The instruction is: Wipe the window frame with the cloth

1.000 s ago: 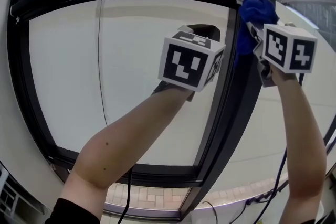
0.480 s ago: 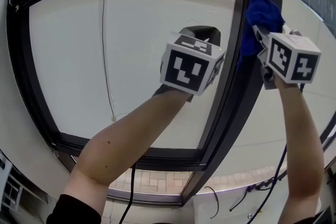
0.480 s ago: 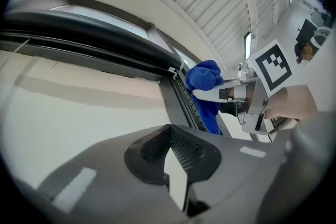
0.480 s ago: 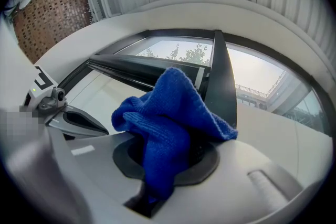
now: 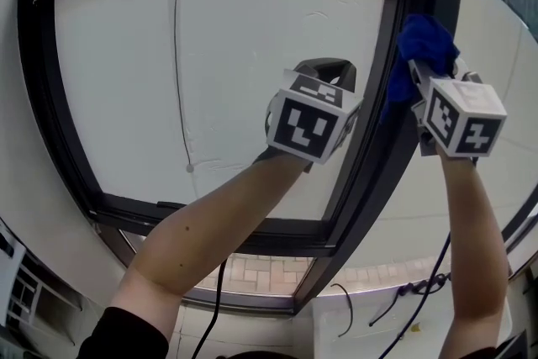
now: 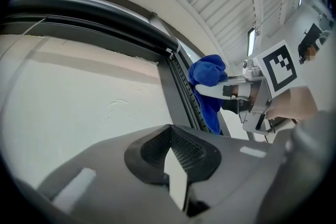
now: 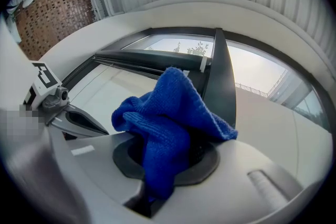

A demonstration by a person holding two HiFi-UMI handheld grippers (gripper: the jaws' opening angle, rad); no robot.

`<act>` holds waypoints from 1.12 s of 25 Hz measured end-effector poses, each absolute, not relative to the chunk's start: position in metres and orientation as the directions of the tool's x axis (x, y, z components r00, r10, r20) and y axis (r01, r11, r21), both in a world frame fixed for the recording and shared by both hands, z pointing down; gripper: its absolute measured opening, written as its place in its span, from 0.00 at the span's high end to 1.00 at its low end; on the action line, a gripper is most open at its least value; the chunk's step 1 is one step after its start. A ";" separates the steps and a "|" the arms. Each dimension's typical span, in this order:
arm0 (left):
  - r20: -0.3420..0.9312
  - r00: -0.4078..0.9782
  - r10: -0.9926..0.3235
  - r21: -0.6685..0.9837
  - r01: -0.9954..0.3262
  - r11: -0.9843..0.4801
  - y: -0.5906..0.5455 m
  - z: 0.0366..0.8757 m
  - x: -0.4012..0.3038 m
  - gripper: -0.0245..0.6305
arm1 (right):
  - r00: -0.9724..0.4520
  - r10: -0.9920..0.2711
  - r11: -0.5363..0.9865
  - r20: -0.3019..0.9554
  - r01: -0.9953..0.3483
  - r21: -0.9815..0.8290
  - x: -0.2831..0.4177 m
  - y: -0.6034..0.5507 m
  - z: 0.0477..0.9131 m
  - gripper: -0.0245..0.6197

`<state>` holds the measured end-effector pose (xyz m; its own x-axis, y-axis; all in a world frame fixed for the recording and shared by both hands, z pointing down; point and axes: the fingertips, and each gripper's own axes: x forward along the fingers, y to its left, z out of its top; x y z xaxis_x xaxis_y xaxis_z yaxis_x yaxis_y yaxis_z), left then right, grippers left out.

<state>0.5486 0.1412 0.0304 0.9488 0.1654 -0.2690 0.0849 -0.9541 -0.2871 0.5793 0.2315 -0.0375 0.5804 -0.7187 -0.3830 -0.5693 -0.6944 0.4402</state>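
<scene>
Here the black window frame (image 5: 370, 172) fills the head view, its upright post slanting between the large pane (image 5: 235, 55) on the left and a narrower one on the right. The right gripper (image 5: 418, 80) is raised high against that post; its jaws pinch a bunched blue cloth (image 5: 420, 46), which spills over them and lies against the post's upper stretch, just below the top corner. The left gripper (image 5: 326, 67) hovers in front of the large pane, near the post but apart from it; its jaws are pressed together with nothing between them. A thin pull cord (image 5: 181, 55) hangs down the pane's far side, well clear of the work.

The step in hand looks like a stroke along the post. To do it well, the wad should be pushed flat onto the dark surface rather than dragged by one fold; the pinch needs to be firm, since much cloth hangs loose; the ribbed seal (image 6: 185, 86) beside the glass probably wants its own pass; the idle gripper is best held off the stroke's line.
</scene>
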 end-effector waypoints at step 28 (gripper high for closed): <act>-0.176 0.962 0.207 -0.282 0.152 -0.947 0.157 0.149 0.557 0.97 | 0.560 -0.735 -0.678 -0.383 -0.584 0.447 0.581 0.234 0.102 0.85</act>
